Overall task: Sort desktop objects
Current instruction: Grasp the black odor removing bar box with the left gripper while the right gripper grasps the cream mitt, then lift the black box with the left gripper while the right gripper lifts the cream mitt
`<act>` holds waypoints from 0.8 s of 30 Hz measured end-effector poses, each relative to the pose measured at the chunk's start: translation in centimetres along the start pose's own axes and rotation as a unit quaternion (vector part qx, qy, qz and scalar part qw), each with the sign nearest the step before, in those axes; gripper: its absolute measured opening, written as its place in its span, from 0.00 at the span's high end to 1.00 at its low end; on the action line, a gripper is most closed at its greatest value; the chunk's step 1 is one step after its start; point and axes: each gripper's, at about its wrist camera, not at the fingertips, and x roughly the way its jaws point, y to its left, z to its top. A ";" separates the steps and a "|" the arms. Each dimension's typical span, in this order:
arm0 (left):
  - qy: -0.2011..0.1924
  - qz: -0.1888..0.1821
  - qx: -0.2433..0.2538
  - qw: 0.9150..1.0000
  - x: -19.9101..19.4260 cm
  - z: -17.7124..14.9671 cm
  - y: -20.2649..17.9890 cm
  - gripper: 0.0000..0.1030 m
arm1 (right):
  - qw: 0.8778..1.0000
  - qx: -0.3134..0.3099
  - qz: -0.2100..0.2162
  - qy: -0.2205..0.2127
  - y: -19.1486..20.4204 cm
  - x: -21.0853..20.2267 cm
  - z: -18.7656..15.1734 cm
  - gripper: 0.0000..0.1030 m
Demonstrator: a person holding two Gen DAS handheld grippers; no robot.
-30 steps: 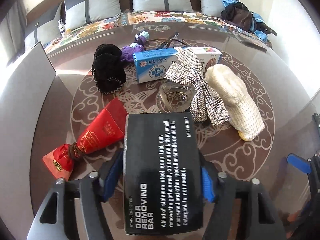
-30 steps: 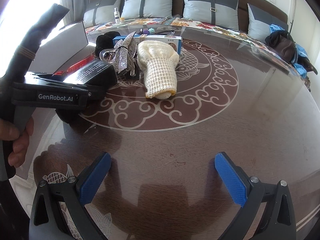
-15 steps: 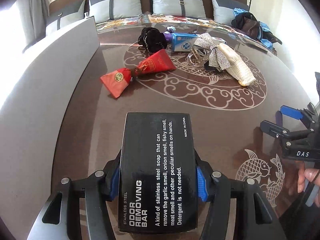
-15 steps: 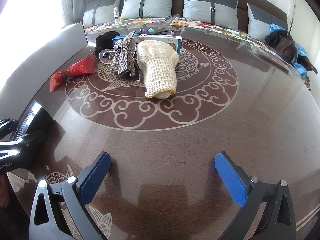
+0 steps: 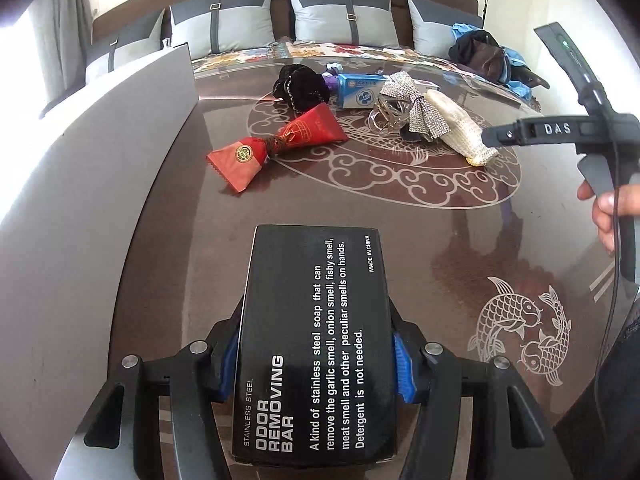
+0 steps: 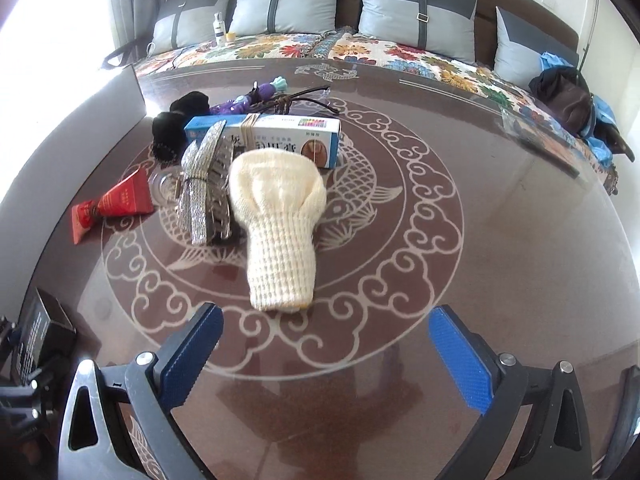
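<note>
My left gripper [image 5: 314, 364] is shut on a black odor removing bar box [image 5: 314, 340], held low over the near left part of the table; the box also shows in the right wrist view [image 6: 42, 332]. My right gripper [image 6: 324, 356] is open and empty, just in front of a cream knitted glove [image 6: 280, 224]. Behind the glove lie a silver rhinestone bow [image 6: 200, 184], a blue and white medicine box [image 6: 276, 136], a red tube [image 6: 116, 200], a black scrunchie [image 6: 176, 124] and a purple toy [image 6: 248, 100].
A grey upright panel [image 5: 80, 184] runs along the table's left side. A glass ashtray [image 5: 386, 118] sits by the bow. A sofa with grey cushions [image 6: 416, 8] and a dark bag [image 6: 564, 96] lie beyond the table's far edge [image 6: 400, 76].
My left gripper has carried the black box back from the pile toward the near left of the table. My right gripper has moved forward, closer to the cream glove.
</note>
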 end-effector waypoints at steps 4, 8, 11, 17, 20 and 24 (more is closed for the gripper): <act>-0.002 0.002 0.003 1.000 0.0 -0.1 -0.1 0.43 | 1.000 0.015 0.016 0.016 0.1 1.8 2.8 0.09; -0.003 0.004 0.006 1.000 0.0 -0.1 -0.2 0.42 | 0.999 -0.004 0.024 0.036 1.7 3.9 4.2 0.25; -0.003 0.004 0.006 1.000 0.0 -0.1 -0.2 0.41 | 0.998 -0.027 0.022 0.054 3.0 5.1 4.3 0.49; -0.004 0.004 0.004 1.000 0.0 -0.1 -0.2 0.41 | 0.998 -0.051 0.015 0.045 4.0 3.7 2.2 0.54; -0.003 0.006 0.001 1.000 0.0 0.0 -0.2 0.41 | 0.998 -0.042 0.018 0.043 3.3 2.3 -0.4 0.54; -0.004 0.010 -0.005 1.000 0.0 0.0 -0.2 0.41 | 0.999 -0.039 0.016 0.034 3.0 -0.6 -5.0 0.54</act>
